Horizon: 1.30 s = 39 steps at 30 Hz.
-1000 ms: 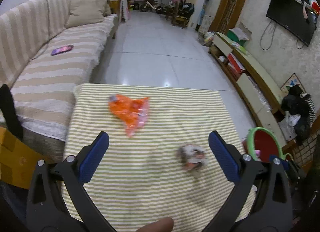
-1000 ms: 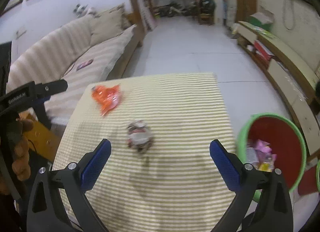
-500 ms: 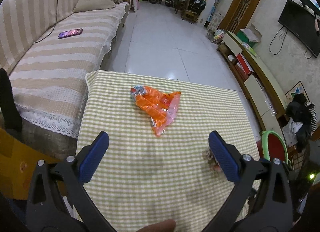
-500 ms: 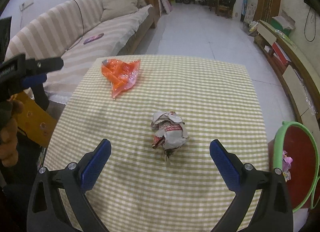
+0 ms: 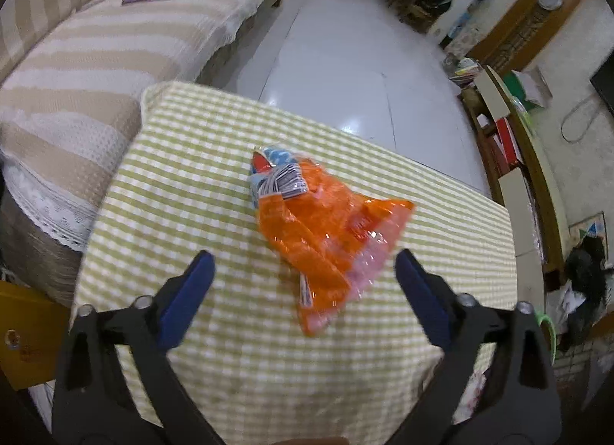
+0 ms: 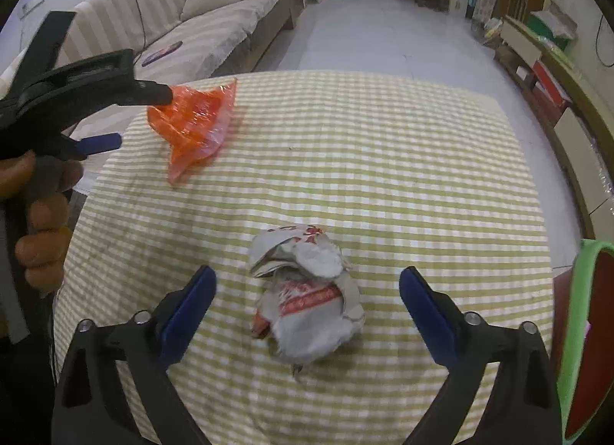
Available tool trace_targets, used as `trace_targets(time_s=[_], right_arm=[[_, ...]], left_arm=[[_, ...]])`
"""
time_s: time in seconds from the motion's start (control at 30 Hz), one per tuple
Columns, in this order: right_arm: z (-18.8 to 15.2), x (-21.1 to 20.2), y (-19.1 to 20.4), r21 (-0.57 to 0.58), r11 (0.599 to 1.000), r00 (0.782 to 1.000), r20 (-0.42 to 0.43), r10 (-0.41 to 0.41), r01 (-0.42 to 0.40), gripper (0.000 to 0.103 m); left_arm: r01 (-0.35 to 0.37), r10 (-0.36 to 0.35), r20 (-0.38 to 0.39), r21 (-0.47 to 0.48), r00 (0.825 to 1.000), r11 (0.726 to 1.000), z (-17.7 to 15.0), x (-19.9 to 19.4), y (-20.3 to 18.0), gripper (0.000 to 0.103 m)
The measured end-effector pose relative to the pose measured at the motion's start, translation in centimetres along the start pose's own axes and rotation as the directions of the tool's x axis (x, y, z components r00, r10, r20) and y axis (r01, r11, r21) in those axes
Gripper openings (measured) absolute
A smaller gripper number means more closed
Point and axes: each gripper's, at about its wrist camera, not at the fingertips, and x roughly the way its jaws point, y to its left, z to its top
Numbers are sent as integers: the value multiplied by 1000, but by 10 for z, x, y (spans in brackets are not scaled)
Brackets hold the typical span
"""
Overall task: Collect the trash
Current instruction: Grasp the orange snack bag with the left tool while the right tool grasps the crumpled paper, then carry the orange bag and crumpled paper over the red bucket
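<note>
Two pieces of trash lie on the table (image 6: 383, 176), which is covered in a green-and-white checked cloth. The left gripper (image 5: 303, 283) is spread wide and holds nothing. The orange bag (image 5: 326, 230) lies just ahead of it, its narrow tail reaching back into the gap between the blue pads. The bag's long axis runs roughly along the gripper's line of sight, from a blue-and-white printed end at the far side to the pinkish tail at the near side. It is thin, glossy, creased plastic, half see-through, and lies flat; I judge it will slip and collapse when pinched.

The right gripper (image 6: 307, 295) is also wide open and empty. The paper wad (image 6: 307, 299) sits between its pads, touching neither that I can see. The wad is a grey-white ball with red print, rough and springy-looking, standing up off the cloth.

Each gripper is nearest its own piece, and the two pieces lie well apart. The green-rimmed bin (image 6: 579, 330) stands off the table's right edge, near the right gripper.
</note>
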Motion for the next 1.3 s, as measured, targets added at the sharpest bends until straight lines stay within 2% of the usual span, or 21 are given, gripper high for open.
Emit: trace_targets(time_s=[0.07,0.13,0.17,0.2,0.23,0.27,0.33,0.53,0.9,1.03,1.3], right_arm=[[0,7,-2,-3,1000,1000,-14,7,-7,82],[0,12,-4,-4,1000,1000,-22,15,-15,77],[0,15,-5,-2,1000,999,-28,22,-22,68],[1,17,-6,-1,1000,999,-31,31,-31,63],[1,17,-7,-4,999,999,-29,32,-32,53],[0,17,-6,-9,999,999,-26,32,-32,44],[0,13,-6,-17,999,999,-15,39,-39,38],[0,-6,-14,4,998,998,15,57,-57,36],[-9,-86,-39,57,997,988,148,42,-51,36],[-19,-112,-55,94,995,982,185,26,-44,36],[-45,-160,-100,212,977,965,257,-53,-2,36]], left_arm=[[2,-2,-13,-21,1000,1000,2,12,3,82],[13,-14,-26,-40,1000,999,3,22,5,70],[17,-18,-29,-48,999,999,3,24,6,65],[21,-22,-30,-52,999,998,2,26,6,55],[25,-27,-30,-49,999,998,1,27,6,45],[32,-33,-28,-43,999,999,0,27,5,42],[34,-35,-20,-27,999,999,-1,25,1,29],[40,-40,-2,7,999,999,-9,5,-8,25],[54,-62,54,136,997,989,-32,-62,-52,25],[87,-99,55,190,994,978,-40,-80,-79,25],[161,-177,25,313,984,936,-71,-105,-141,25]])
